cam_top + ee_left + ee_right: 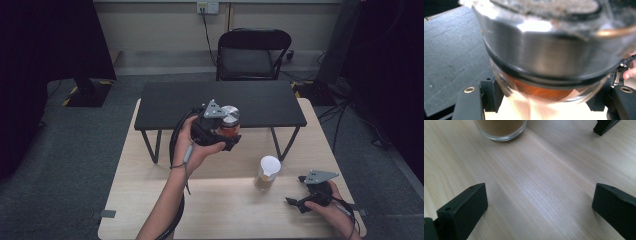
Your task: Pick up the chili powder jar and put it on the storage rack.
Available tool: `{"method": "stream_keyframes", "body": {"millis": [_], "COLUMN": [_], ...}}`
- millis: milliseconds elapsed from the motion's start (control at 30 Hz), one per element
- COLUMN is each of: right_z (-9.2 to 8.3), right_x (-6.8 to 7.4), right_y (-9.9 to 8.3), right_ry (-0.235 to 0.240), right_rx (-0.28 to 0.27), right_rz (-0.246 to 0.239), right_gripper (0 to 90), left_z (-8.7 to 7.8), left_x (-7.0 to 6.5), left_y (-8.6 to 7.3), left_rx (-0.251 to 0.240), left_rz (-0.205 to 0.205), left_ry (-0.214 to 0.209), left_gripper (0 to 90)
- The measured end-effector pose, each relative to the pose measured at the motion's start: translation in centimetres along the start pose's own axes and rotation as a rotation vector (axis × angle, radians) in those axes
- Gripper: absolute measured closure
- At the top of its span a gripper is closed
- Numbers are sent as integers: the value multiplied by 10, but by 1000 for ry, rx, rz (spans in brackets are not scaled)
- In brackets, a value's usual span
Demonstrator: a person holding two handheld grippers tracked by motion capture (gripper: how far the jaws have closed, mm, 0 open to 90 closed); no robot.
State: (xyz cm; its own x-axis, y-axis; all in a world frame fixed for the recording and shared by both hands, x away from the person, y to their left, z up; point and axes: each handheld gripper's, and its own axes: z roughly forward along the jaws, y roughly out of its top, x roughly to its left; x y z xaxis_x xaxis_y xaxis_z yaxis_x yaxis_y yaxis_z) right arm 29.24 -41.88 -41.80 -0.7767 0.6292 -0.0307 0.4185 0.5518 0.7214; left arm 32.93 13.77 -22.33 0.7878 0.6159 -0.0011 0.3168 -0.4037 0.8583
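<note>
My left gripper [226,134] is raised above the wooden table [165,200], shut on a glass jar [229,126] with a silver metal lid [230,113] and amber-orange contents. In the left gripper view the jar [541,91] sits between the two black jaws, tilted, its lid [544,52] very close to the camera. A glass cup [267,175] of brownish powder with a white cone in its mouth stands right of centre. My right gripper [299,203] rests low near the front right edge, open, with bare wood between its fingers [464,207]. The cup's base [500,128] lies just ahead of it.
A low black table [220,102] stands on the far half of the wooden table, one of its legs [604,126] near the right gripper. Behind it is a black folding chair [252,52]. Dark stands flank the room at the left [87,90] and right [335,60].
</note>
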Motion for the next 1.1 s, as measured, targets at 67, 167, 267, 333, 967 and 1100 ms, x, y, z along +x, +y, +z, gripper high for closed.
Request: {"method": "stream_keyframes", "body": {"millis": [67,167,267,333,967,1100], "right_z": [0,0,0,0,0,0], "right_x": [0,0,0,0,0,0], "right_y": [0,0,0,0,0,0], "right_ry": [0,0,0,0,0,0], "right_rx": [0,0,0,0,0,0], "right_rz": [0,0,0,0,0,0], "right_gripper": [0,0,0,0,0,0], "left_z": [0,-1,-1,0,24,27], "left_x": [0,2,2,1,5,7], "left_y": [4,9,14,18,25,25], "left_rx": [3,-2,-2,2,19,12], "left_rz": [1,-9,-20,-28,-118,-133], "left_ry": [12,23,42,61,176,189], "left_gripper": [307,308,307,307,307,307]}}
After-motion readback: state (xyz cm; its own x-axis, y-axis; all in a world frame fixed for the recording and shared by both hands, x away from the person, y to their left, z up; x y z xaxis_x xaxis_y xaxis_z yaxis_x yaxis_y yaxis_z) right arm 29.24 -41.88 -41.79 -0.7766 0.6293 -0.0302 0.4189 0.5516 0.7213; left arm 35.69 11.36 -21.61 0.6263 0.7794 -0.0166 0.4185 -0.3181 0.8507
